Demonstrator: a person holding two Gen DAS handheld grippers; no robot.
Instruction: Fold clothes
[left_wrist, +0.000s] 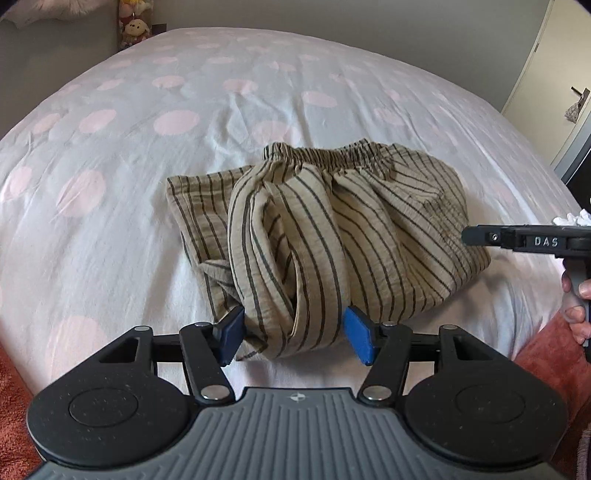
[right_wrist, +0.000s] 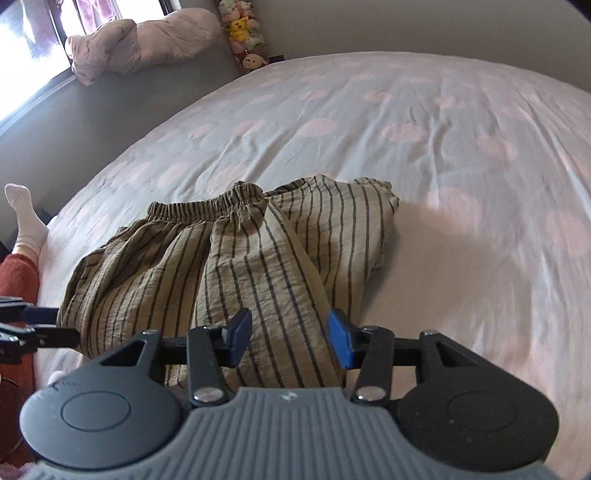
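Tan trousers with dark stripes (left_wrist: 332, 221) lie bunched on the bed, elastic waistband (left_wrist: 332, 155) at the far side. My left gripper (left_wrist: 293, 334) is open, its blue pads (left_wrist: 232, 332) on either side of a rolled fold of a trouser leg at the near edge. The trousers also show in the right wrist view (right_wrist: 240, 266). My right gripper (right_wrist: 290, 338) is open above a trouser leg, pads (right_wrist: 340, 339) apart on either side of it. The right gripper shows from the side in the left wrist view (left_wrist: 469, 236); the left gripper's fingers show at the left edge of the right view (right_wrist: 37, 328).
The bed has a white sheet with pink dots (left_wrist: 173, 122). A pink pillow (right_wrist: 140, 40) and plush toys (right_wrist: 243, 29) sit by the far wall. A door (left_wrist: 546, 74) is at the right. A person's leg in a white sock (right_wrist: 24, 221) is at the left.
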